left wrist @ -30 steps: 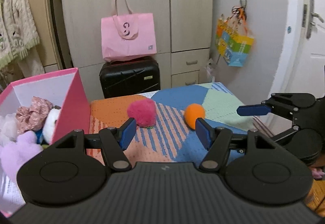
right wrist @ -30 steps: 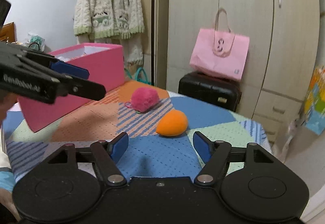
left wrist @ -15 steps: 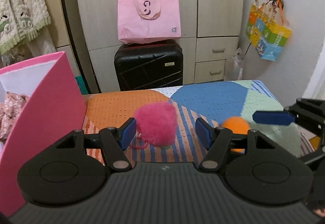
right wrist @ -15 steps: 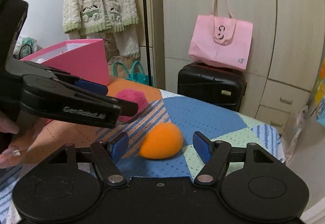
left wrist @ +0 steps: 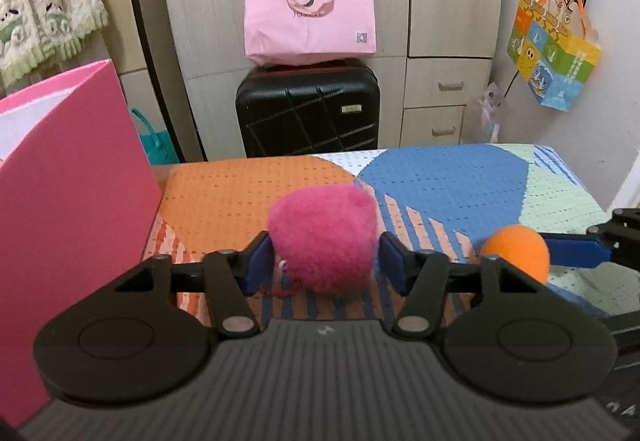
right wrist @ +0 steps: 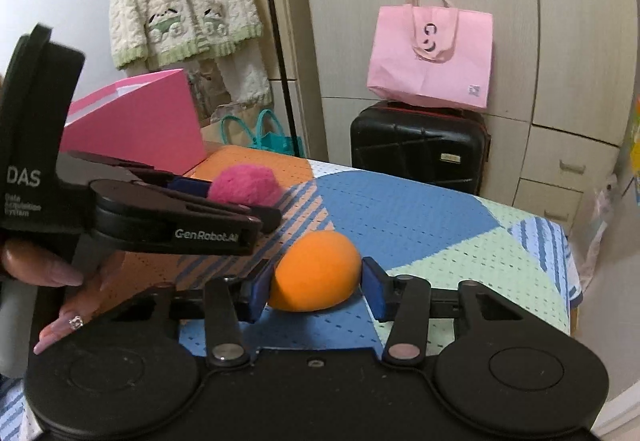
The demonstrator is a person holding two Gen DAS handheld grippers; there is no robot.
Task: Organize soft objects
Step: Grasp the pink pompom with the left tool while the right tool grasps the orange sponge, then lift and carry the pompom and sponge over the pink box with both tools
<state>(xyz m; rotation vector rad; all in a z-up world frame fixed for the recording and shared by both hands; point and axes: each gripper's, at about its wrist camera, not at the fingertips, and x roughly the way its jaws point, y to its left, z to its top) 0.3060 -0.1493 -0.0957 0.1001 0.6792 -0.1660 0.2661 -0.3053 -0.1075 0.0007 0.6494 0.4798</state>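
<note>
Patterned table (left wrist: pixel 460 177), items: pink pompom (left wrist: pixel 323 237), mid-table on the striped patch, sits between the left gripper (left wrist: pixel 324 261) fingers, which are closing, both blue pads touching its fluff. Orange ball (right wrist: pixel 316 271), nearer the table's right edge, lies between the closing right gripper (right wrist: pixel 316 287) pads, both in contact. Pink box (left wrist: pixel 76 177) stands at the table's left edge. Black suitcase (left wrist: pixel 308 107) with pink bag (left wrist: pixel 310 17) beyond the far edge.

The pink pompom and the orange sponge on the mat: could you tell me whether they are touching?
Apart. The left wrist view shows the pink pompom and the orange sponge separated by a stretch of striped mat.
</note>
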